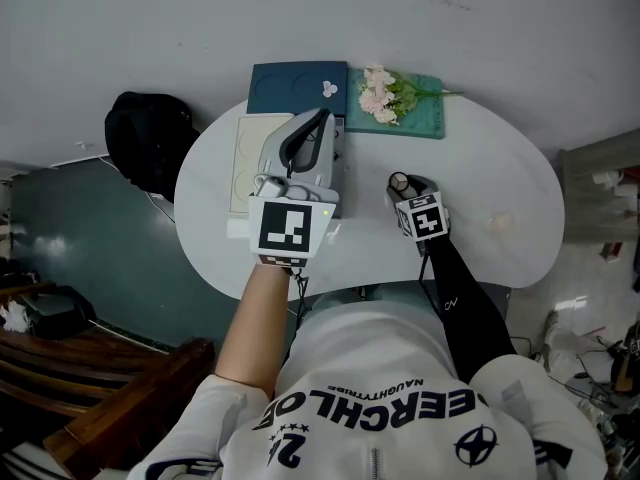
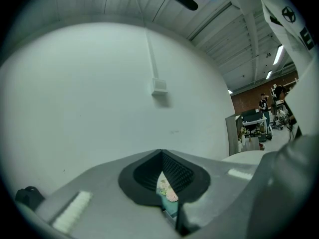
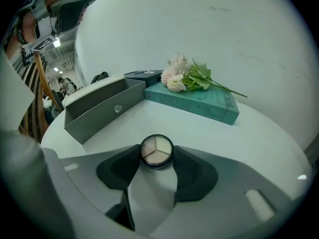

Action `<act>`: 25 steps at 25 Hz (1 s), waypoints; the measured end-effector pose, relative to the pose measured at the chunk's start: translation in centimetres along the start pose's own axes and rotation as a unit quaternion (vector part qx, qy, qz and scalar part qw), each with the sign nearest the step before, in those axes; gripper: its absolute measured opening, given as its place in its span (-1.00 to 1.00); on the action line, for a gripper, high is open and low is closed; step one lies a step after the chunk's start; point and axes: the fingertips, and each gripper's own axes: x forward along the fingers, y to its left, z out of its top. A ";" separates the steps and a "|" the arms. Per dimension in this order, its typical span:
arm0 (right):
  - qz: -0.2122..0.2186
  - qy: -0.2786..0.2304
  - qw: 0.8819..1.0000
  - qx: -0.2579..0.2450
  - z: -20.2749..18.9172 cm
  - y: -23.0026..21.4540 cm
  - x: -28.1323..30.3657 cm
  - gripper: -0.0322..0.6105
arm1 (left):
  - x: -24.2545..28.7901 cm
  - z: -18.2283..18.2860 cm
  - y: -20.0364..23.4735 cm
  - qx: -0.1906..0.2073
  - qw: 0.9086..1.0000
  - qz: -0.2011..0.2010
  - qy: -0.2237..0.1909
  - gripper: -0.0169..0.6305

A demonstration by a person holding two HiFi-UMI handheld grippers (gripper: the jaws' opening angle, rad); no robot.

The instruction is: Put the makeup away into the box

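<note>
Right gripper view: I've got the right gripper [image 3: 157, 157] clamped on the round compact [image 3: 156, 150] at its jaw tips, left gripper [image 2: 161, 156] closed and empty, so probably the pickup step, next lift it into the grey box [image 3: 97, 111] ahead-left.

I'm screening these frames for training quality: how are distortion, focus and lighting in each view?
Left gripper view: heavy fisheye, black corners, close fingers soft. Right gripper view: same fisheye and dark corners, eyeshadow compact sharp. Head view: even light on the table, faint shadows.
</note>
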 end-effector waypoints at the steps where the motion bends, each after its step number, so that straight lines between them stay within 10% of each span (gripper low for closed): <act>1: 0.000 0.003 1.000 -0.004 0.1 0.0 -0.1 -0.15 | 0.1 0.1 -0.1 0.000 1.000 -0.002 -0.001 -0.94; 12: -0.050 -0.144 0.988 -0.020 10.7 -3.1 -8.1 -0.15 | 1.6 2.1 -0.8 0.002 1.000 -0.011 -0.022 -0.94; 25: -0.099 -0.351 0.930 -0.051 21.8 -5.8 -24.3 -0.15 | 4.0 6.1 -2.7 0.016 0.998 -0.020 -0.052 -0.94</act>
